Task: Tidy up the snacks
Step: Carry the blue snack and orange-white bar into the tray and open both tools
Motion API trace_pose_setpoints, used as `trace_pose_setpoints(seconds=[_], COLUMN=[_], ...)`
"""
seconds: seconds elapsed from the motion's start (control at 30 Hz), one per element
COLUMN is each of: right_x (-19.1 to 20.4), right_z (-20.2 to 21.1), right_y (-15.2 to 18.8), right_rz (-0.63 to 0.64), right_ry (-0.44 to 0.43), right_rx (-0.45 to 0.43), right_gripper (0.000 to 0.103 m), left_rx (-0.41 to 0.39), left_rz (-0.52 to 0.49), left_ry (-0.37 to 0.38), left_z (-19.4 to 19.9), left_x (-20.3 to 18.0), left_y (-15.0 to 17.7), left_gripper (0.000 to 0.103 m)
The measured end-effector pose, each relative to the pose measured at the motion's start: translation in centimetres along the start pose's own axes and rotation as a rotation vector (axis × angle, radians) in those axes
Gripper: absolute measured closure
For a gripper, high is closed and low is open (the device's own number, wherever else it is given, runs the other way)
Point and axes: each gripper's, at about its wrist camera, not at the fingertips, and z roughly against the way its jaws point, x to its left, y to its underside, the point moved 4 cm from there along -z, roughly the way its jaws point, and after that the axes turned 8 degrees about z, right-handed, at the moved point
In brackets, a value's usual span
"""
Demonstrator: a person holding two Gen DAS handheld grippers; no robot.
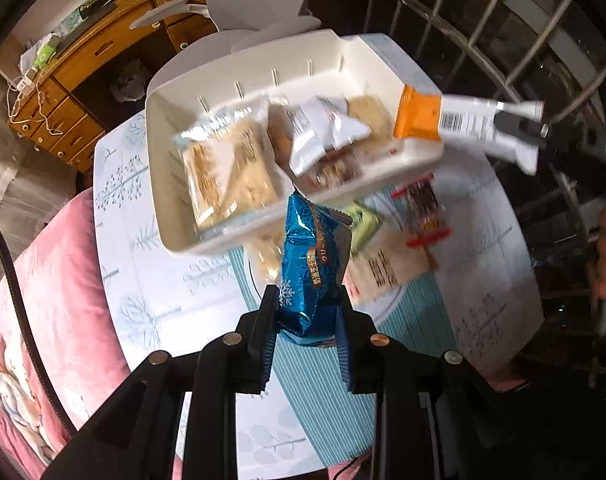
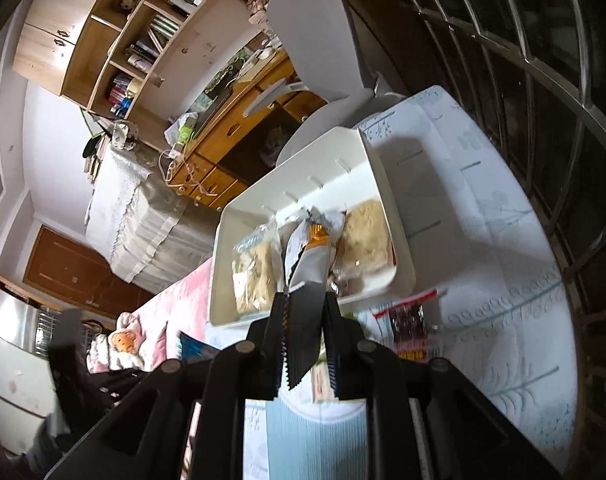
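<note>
Squinting through blur, we can't read the labels; our left gripper (image 1: 305, 312) clamps a blue snack pack (image 1: 313, 264) pointing twelve o'clock, our right gripper (image 2: 305, 320) pinches an orange-white packet (image 2: 309, 256) likewise over the white bin (image 2: 399, 248).

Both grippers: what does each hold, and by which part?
Left gripper: shiny blue foil snack packet, by its lower end. Right gripper: orange-and-white snack wrapper, by its white end.

1. Bright, slightly washed out over the white tray (image 1: 207, 80) and the tablecloth (image 2: 503, 280); dark along the window bars (image 1: 523, 40) at right.
2. Motion-blurred on the packets in the tray and on the orange-and-white packet (image 1: 443, 122).
3. Hard shadows across the far tablecloth in the right wrist view.
4. Strongly bowed toward every edge, with black vignette in the corners.
</note>
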Motion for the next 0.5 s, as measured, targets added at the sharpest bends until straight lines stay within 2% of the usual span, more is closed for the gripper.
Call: trace_pose_setpoints(seconds=[0.17, 0.37, 0.5], right_x=[0.1, -0.4, -1.0], right_z=[-2.1, -4.9, -7.2], right_y=[-1.3, -2.8, -3.5], right_rz=[0.006, 0.043, 0.081], right_ry=[0.055, 0.106, 0.171], right_rx=[-0.035, -0.112, -0.145], right_gripper=[0.086, 0.086, 0.086], left_rx=[-0.012, -0.027, -0.048], left_rz=[-0.006, 0.05, 0.104], left_ry=[0.03, 0.076, 0.105], left_z=[-0.3, -3.1, -5.3], left_x=[2.0, 4.2, 5.4], left_y=[-3.4, -6.7, -8.3], left_gripper=[0.079, 0.079, 0.079])
